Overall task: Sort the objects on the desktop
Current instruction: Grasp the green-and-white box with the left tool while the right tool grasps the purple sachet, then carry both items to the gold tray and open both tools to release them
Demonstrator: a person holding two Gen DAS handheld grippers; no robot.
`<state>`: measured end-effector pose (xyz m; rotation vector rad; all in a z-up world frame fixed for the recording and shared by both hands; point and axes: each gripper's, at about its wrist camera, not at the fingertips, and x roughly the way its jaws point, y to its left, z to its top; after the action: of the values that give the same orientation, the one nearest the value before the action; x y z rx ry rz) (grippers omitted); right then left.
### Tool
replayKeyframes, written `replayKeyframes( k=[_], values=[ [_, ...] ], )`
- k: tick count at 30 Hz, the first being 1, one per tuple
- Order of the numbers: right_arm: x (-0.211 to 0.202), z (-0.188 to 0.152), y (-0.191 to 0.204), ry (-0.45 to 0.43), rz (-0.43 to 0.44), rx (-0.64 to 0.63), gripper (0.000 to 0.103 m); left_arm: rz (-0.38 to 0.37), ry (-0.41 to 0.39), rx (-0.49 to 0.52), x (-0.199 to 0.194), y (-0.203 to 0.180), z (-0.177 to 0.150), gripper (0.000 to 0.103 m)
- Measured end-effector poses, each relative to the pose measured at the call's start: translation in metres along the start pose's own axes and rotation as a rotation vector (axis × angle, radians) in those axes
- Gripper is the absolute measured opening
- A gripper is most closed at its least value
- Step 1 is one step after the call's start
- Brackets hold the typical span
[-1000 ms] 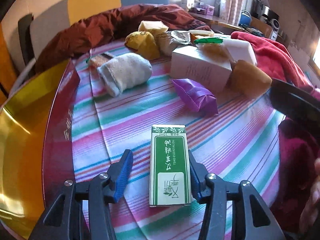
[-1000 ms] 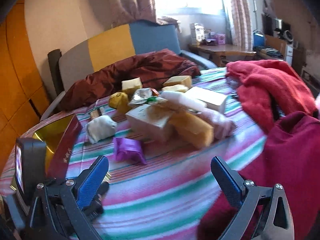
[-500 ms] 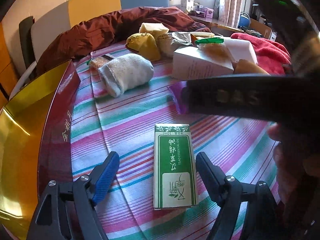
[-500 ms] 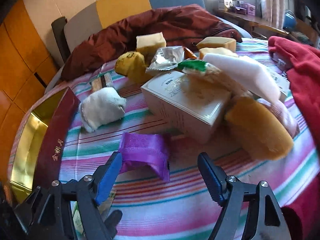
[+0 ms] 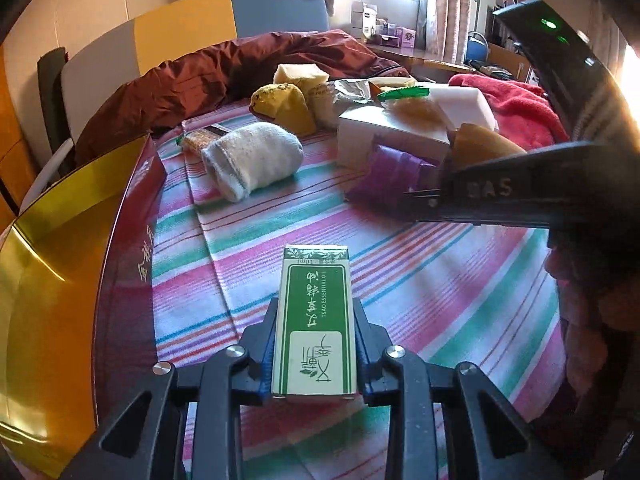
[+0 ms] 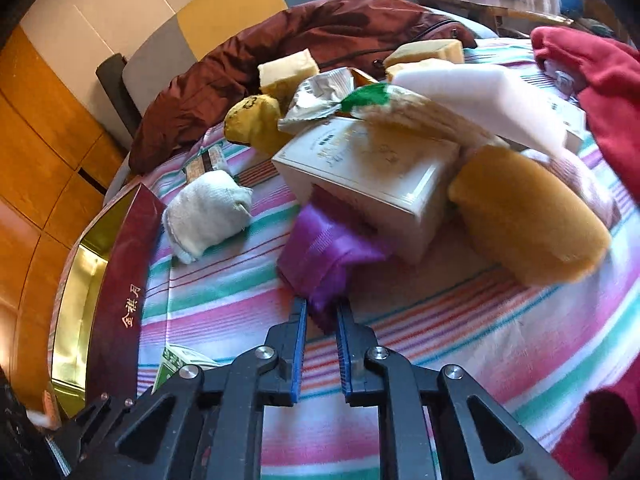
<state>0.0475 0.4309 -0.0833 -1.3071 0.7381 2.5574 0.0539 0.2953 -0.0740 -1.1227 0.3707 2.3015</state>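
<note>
My left gripper is shut on a green and white essential oil box, gripping its near end just above the striped cloth. My right gripper is shut on the near end of a purple packet that lies against a white carton. The packet also shows in the left wrist view, with the right gripper's black body across that view's right side. A corner of the green box shows in the right wrist view.
A dark red box with a gold inside stands at the left, also in the right wrist view. A rolled white sock, yellow sponges, a white foam block, snack packets and red clothes crowd the far side.
My left gripper closed on the green box. My right gripper moved forward to the purple packet and closed on its near end.
</note>
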Motion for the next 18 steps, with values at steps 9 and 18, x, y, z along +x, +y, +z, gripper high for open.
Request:
replayKeyframes(
  k=[9, 18],
  values=[
    [-0.024, 0.005, 0.005, -0.143, -0.125, -0.026, 0.094, -0.044, 0.002, -0.004, -0.016, 0.009, -0.008, 0.03],
    [0.026, 0.037, 0.024, -0.013, -0.12, 0.006, 0.043, -0.081, -0.06, -0.034, -0.05, 0.026, -0.007, 0.03]
  ],
)
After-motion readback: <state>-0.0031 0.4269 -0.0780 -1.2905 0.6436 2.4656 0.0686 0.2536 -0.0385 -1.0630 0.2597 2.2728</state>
